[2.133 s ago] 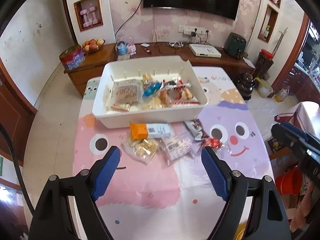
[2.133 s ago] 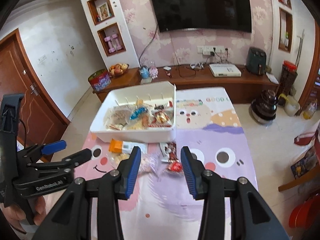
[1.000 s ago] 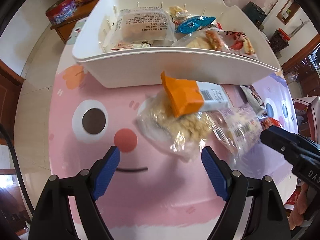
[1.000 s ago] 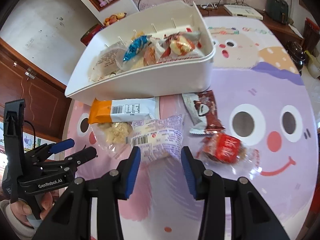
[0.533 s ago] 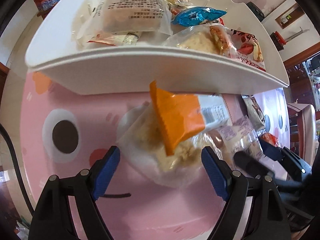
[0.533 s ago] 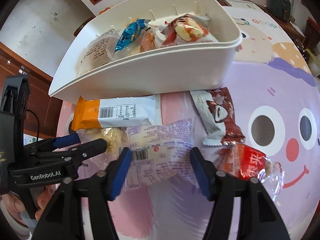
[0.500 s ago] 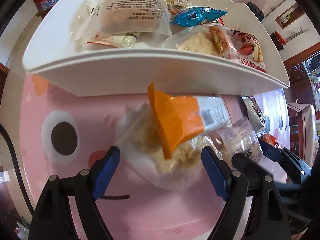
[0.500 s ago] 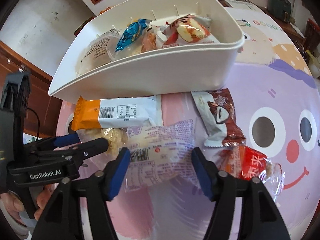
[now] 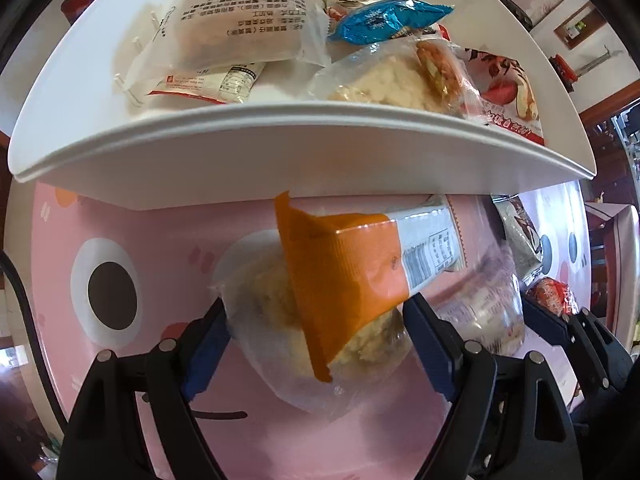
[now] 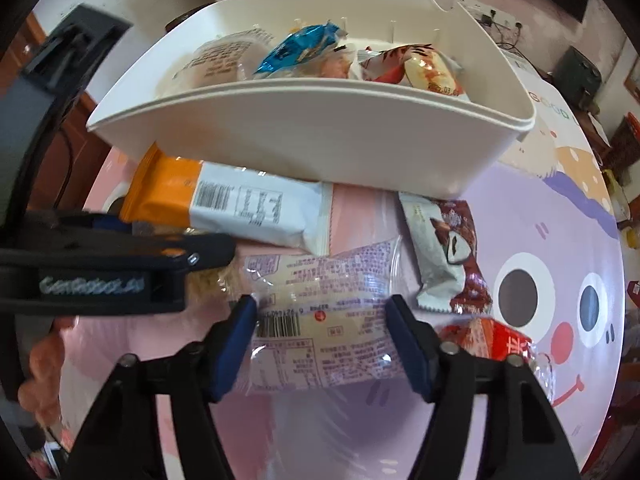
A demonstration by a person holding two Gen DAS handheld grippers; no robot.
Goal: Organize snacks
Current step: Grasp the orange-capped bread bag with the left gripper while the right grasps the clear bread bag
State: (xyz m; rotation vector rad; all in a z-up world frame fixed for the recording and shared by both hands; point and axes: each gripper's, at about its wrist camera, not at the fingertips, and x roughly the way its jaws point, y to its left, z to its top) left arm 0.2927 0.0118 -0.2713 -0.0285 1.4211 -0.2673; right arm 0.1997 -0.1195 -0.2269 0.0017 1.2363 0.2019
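Left gripper: jaws spread wide, straddling the clear bag of pale crumbly snack. Left pad sits right at the bag's film, right pad close beside it; no visible squeeze, so I read it as not gripped yet. Orange pack lies across the top of that bag, one end toward the bin, so a pinch here would likely drag or tip it too.

Right gripper: jaws closing, with the purple-print bag between them. Pads are at the bag's two edges, but I can't see the film buckling, so I call it not clamped yet. Grip goes across the short side, which is probably why the wrist comes in steeply from above.

Both tools work side by side; the left one shows at the left edge of the right view, close to the purple-print bag. Collision risk if both lift together.

Outward: brown wrapper and red candy lie loose on the bench, right of the right gripper. White bin sits just behind the pile and already holds several snacks, so it looks like the destination. Four or five items still outside.
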